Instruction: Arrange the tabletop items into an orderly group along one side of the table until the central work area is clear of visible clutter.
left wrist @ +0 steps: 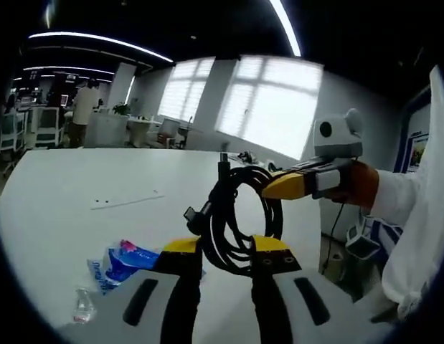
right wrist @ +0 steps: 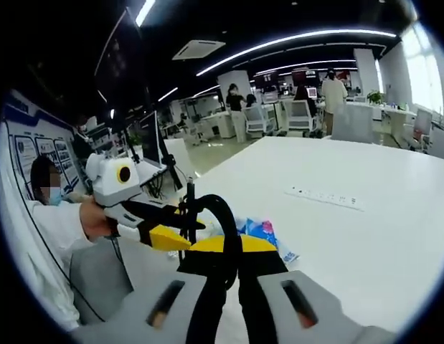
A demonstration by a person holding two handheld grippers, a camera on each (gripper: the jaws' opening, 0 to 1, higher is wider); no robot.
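Cable [left wrist: 236, 215] coil held up between both grippers.
Left gripper [left wrist: 225, 247] and right gripper [right wrist: 225, 247] jaws clamped on it; blue packet [left wrist: 121, 261] below, white table [left wrist: 100, 179] wide open beyond.

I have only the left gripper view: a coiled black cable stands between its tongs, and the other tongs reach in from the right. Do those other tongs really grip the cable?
Observer: Yes. In the right gripper view the right tongs are shut on the coiled black cable, which runs down between their yellow tips.
Operator: And what holds the left gripper itself? My view starts at its tongs.
Observer: A hand coming out of a white sleeve grips it from behind. Whether the left tongs clamp the cable, I cannot tell.
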